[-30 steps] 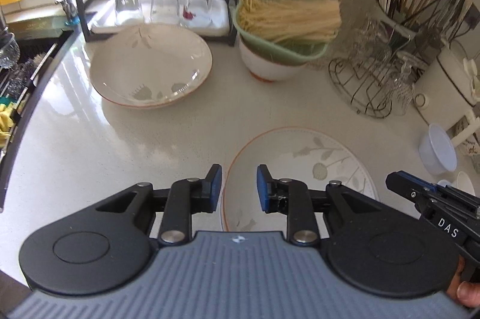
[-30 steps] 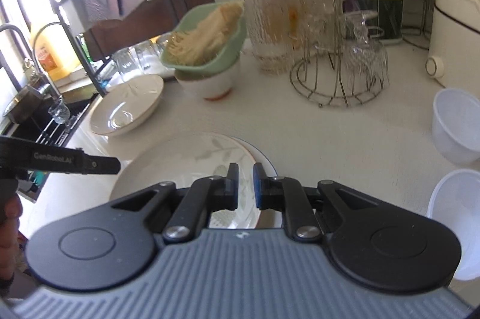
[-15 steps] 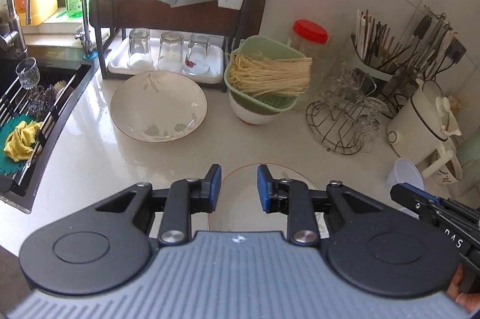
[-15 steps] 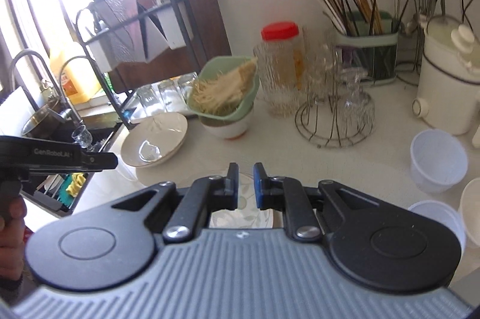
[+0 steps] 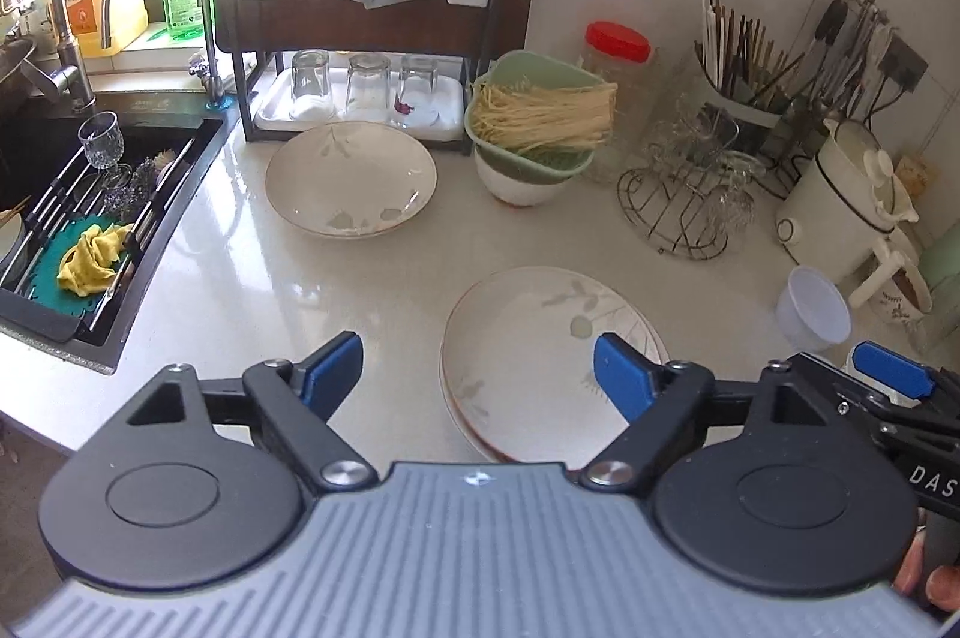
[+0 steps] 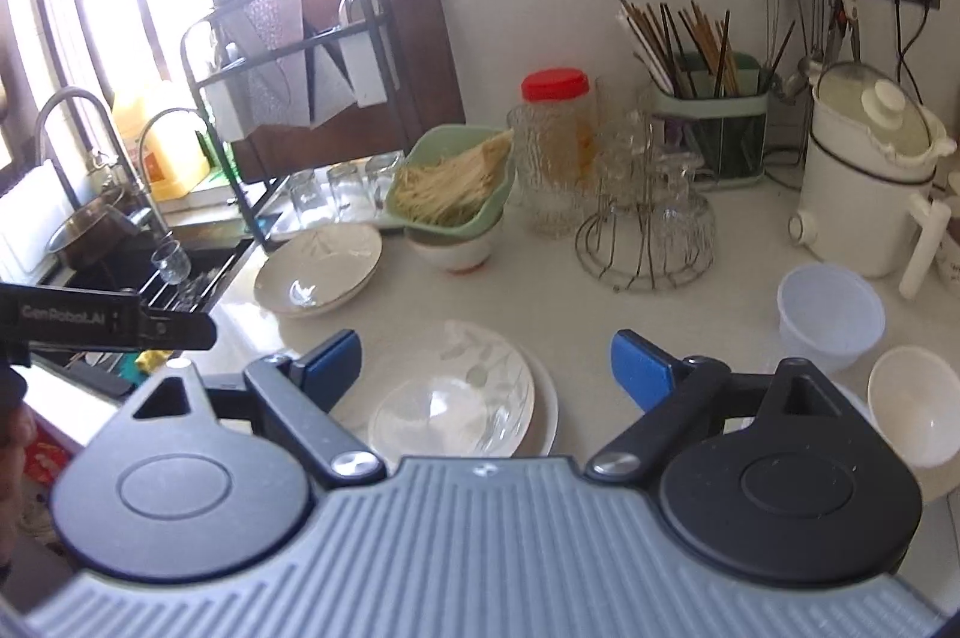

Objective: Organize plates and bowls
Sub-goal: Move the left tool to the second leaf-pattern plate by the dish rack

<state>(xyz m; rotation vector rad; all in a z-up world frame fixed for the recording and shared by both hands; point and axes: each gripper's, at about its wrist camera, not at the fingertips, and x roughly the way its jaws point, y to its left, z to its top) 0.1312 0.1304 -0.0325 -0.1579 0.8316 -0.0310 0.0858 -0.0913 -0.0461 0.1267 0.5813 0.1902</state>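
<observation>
Left to right, the left gripper (image 5: 477,365) and right gripper (image 6: 486,362) have both just spread their fingers wide, empty, above the 2 stacked plates (image 5: 549,356) on the table (image 5: 252,290), the unstacked deep plate (image 5: 351,179) waiting at 10 o'clock.

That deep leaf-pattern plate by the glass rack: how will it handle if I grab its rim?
The deep plate looks like glazed ceramic, so probably stiff, fairly heavy and breakable. Its glossy surface may slip between the pads. Its sloped rim stands off the counter, likely giving a fingertip room underneath.
</observation>
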